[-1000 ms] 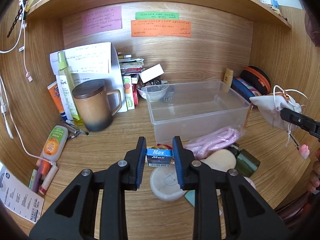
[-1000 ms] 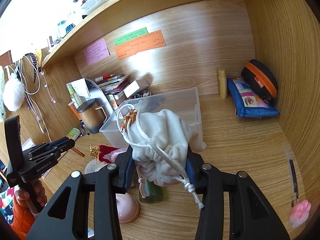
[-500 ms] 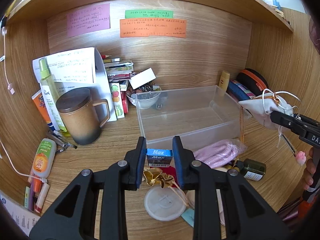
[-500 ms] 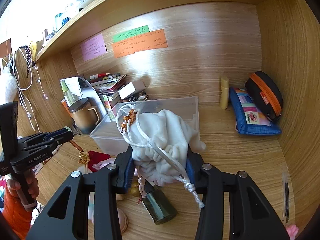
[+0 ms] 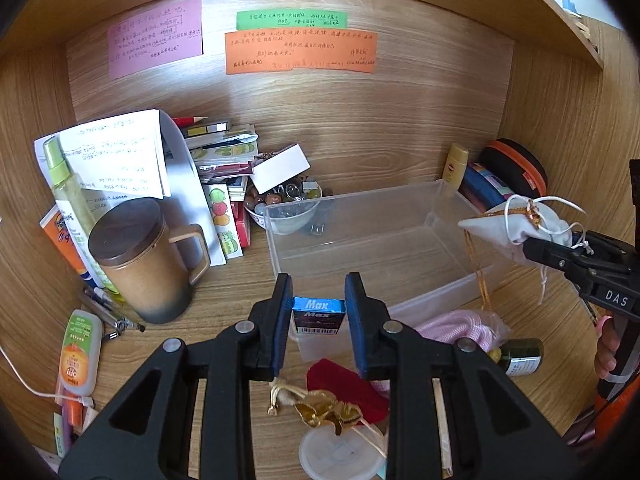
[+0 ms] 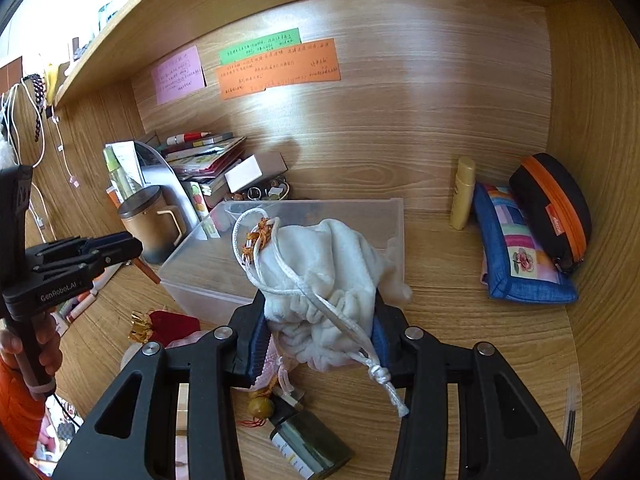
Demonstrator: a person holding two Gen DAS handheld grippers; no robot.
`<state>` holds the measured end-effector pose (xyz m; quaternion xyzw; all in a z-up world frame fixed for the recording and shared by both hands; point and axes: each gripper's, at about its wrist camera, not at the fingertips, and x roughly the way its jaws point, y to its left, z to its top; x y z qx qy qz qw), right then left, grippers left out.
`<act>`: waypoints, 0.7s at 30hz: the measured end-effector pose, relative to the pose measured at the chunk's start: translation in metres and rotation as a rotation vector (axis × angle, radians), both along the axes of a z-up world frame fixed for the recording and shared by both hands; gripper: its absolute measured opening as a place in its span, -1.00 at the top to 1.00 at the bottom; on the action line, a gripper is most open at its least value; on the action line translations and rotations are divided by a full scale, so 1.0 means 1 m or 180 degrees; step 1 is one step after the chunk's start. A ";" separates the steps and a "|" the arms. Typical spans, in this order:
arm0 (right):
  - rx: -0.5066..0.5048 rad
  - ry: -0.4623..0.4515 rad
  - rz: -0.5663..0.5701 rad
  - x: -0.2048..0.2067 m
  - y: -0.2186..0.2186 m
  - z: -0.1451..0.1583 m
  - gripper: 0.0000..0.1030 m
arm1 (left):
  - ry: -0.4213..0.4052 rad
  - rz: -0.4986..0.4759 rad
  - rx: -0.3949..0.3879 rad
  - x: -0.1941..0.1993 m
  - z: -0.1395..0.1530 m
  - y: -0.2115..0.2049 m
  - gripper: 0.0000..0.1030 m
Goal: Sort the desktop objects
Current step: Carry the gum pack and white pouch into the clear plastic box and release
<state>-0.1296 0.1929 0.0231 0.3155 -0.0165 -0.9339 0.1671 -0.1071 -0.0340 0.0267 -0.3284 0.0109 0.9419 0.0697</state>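
My left gripper (image 5: pixel 319 312) is shut on a small blue Max staple box (image 5: pixel 318 315), held just in front of the near wall of the clear plastic bin (image 5: pixel 384 240). My right gripper (image 6: pixel 320 328) is shut on a white drawstring pouch (image 6: pixel 320 264), which hangs over the bin's (image 6: pixel 280 216) right part. In the left wrist view the pouch (image 5: pixel 516 228) and the right gripper (image 5: pixel 532 246) show at the right edge. In the right wrist view the left gripper (image 6: pixel 138 246) comes in from the left. The bin looks empty.
In front of the bin lie a red pouch with gold trim (image 5: pixel 344 392), a pink pouch (image 5: pixel 460 324), a dark green bottle (image 6: pixel 312 444) and a white lid (image 5: pixel 340 452). A brown lidded mug (image 5: pixel 140 256), papers and books stand at the left. Pencil cases (image 6: pixel 520 252) lie at the right.
Both grippers have moved forward toward the bin with their loads. The staple box is now at the bin's near wall, and the white pouch has come over the bin.
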 end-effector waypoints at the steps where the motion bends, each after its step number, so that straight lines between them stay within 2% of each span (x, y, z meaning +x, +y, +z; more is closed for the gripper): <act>1: -0.0003 -0.0032 0.0020 -0.005 0.000 -0.002 0.25 | -0.0021 -0.0009 0.0010 -0.004 -0.001 0.000 0.49; 9: 0.0076 -0.0121 0.0086 -0.024 -0.006 -0.010 0.25 | -0.0178 -0.0070 0.0042 -0.030 -0.011 0.003 0.49; 21: 0.0099 -0.0319 0.0194 -0.048 -0.012 -0.025 0.23 | -0.0410 -0.0149 -0.0047 -0.062 -0.033 0.015 0.49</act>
